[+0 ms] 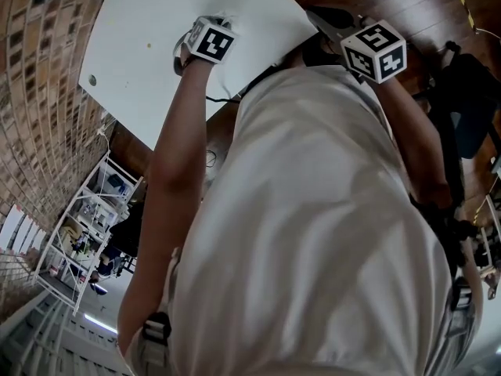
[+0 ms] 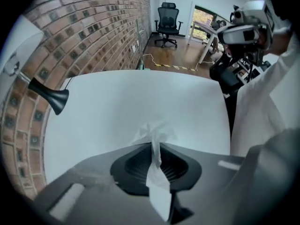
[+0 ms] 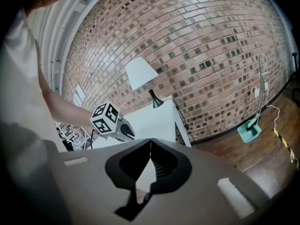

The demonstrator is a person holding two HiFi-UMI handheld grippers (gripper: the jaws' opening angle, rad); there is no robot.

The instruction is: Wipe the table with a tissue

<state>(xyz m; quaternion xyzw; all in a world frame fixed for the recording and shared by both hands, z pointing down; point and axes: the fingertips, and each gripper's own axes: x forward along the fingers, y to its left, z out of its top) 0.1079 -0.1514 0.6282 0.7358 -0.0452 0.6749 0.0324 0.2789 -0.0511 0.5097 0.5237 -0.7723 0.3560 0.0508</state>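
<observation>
Closed jaws of the left gripper [image 2: 153, 143] pinch a white tissue [image 2: 152, 131]. Its crumpled end sticks out past the tips, over the white surface [image 2: 108, 111]; I cannot tell if it touches. The right gripper [image 3: 150, 140] is closed on nothing, beside the surface edge. As the wad is small, pressing down may make the jaw tips scrape the surface, or the thin tissue may tear or slide out.
</observation>
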